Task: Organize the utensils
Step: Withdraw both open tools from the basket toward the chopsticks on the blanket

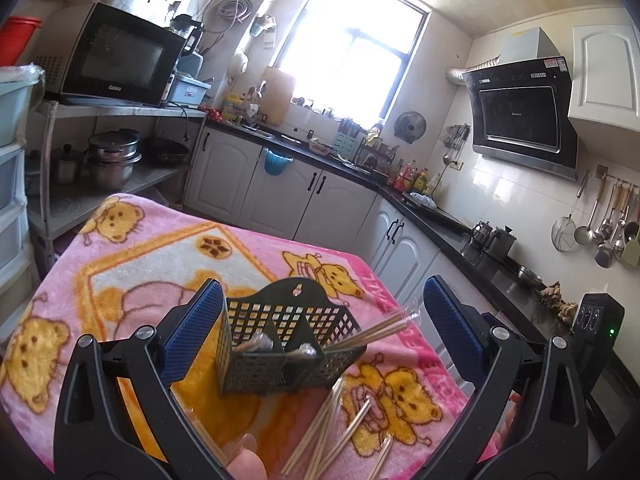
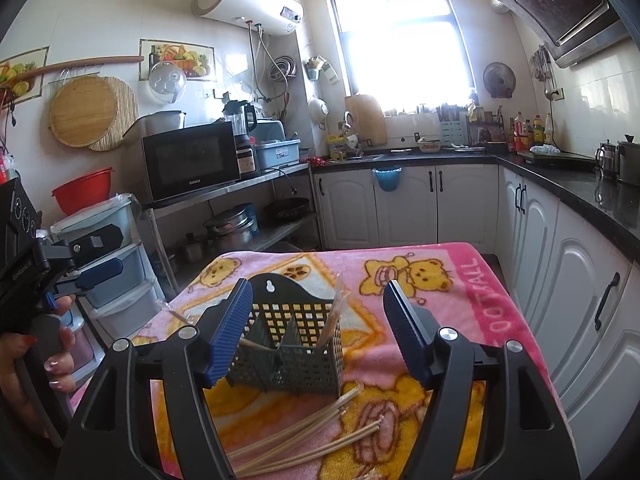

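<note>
- Loose wooden chopsticks (image 1: 332, 428) are seen lying on the pink bear-print blanket (image 1: 132, 264) that covers the tabletop, nearest the cameras and just in front of the basket.
- The left gripper (image 1: 324, 336) is held with its blue-padded fingers (image 1: 192, 336) spread wide; nothing is gripped. The basket stands between them, closer to the left finger; contact cannot be told.
- The right gripper (image 2: 318, 332) is likewise held wide, with nothing between its fingers (image 2: 228, 332) but the basket beyond them.
- A dark perforated utensil basket (image 1: 288, 344) with inner dividers stands upright on the blanket. A bundle of wrapped chopsticks (image 1: 376, 330) is lodged in its right compartment, leaning out over the rim to the right. Further wrapped ends are visible in the other compartments.
- In the right wrist view, the left gripper is seen at the left edge, held by a hand (image 2: 44, 364) with painted nails.
- Behind the tabletop, white cabinets (image 2: 404, 204) under a dark counter are seen.
- A microwave (image 2: 190, 164) stands on a metal shelf rack, with pots (image 2: 232, 228) stored below.
</note>
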